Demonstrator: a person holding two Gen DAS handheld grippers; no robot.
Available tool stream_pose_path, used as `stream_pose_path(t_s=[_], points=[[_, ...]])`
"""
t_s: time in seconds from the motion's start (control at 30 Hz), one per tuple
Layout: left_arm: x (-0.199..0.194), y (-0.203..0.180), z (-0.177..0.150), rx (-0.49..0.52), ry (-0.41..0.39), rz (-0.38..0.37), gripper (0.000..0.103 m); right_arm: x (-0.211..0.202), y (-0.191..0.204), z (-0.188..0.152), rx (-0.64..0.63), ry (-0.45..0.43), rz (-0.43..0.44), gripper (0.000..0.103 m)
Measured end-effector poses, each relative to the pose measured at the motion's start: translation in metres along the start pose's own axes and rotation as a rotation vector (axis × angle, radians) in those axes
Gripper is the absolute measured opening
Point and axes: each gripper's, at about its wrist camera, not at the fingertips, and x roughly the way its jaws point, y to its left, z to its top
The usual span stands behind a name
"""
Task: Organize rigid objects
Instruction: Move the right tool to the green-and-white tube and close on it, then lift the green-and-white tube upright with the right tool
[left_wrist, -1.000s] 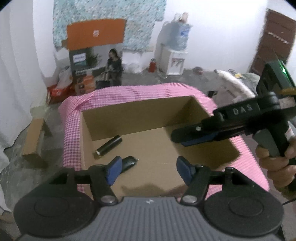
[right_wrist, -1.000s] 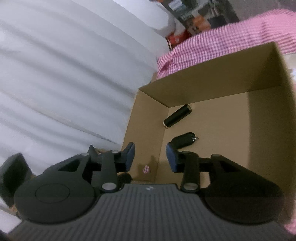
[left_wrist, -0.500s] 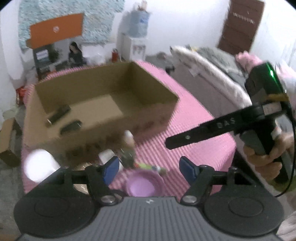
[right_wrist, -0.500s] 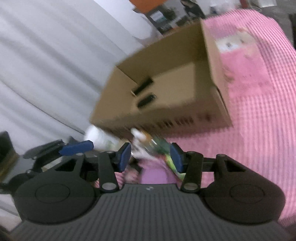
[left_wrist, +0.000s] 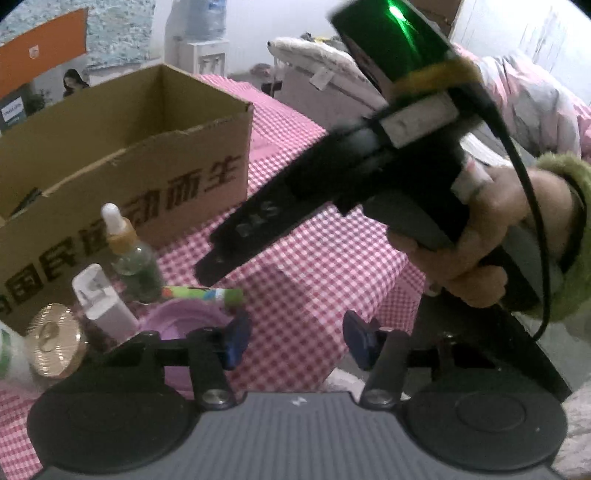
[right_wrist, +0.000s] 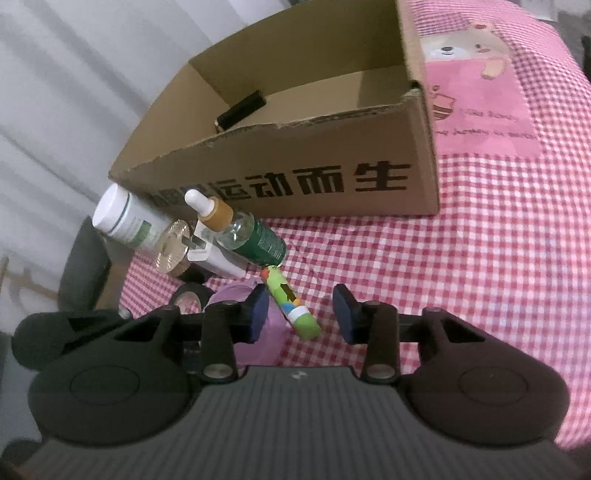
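Both tools lowered from box to clutter.
The box (right_wrist: 295, 155) holds a black tube (right_wrist: 241, 110); right tool (right_wrist: 300, 314), spread and narrowing, now frames the green tube (right_wrist: 291, 306); left tool (left_wrist: 291, 341) empty, narrowing.

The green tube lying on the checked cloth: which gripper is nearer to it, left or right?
Right. The right gripper has the green tube between its open fingers, untouched. The left gripper is beside it, the tube beyond its left finger.
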Motion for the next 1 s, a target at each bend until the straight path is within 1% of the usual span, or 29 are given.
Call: stream_pose_path(t_s=[0.03, 0.1, 0.27, 0.47, 0.53, 0.63, 0.8, 1.0], points=[[0.003, -0.001, 0.001, -0.003, 0.005, 0.0, 0.053, 0.004, 0.002, 0.002, -0.016, 0.011, -0.004, 0.035], [0.009, 0.001, 0.002, -0.014, 0.016, -0.003, 0.044, 0.011, 0.006, 0.006, -0.052, 0.036, -0.017, 0.031], [0.016, 0.006, 0.0, -0.028, 0.032, 0.005, 0.043, 0.025, 0.015, 0.014, -0.129, 0.079, -0.029, 0.027], [0.022, 0.007, 0.002, -0.029, 0.045, 0.008, 0.043, 0.034, 0.018, 0.022, -0.159, 0.101, -0.026, 0.024], [0.025, 0.008, 0.0, -0.034, 0.046, 0.009, 0.043, 0.04, 0.018, 0.021, -0.153, 0.12, -0.017, 0.02], [0.028, 0.011, 0.0, -0.048, 0.054, 0.005, 0.042, 0.041, 0.024, 0.02, -0.192, 0.117, -0.041, 0.017], [0.026, 0.011, -0.001, -0.047, 0.049, 0.011, 0.042, 0.035, 0.016, 0.017, -0.164, 0.102, -0.066, 0.015], [0.029, 0.008, 0.005, -0.042, 0.045, 0.028, 0.043, 0.014, -0.008, 0.005, -0.053, 0.061, -0.088, 0.015]])
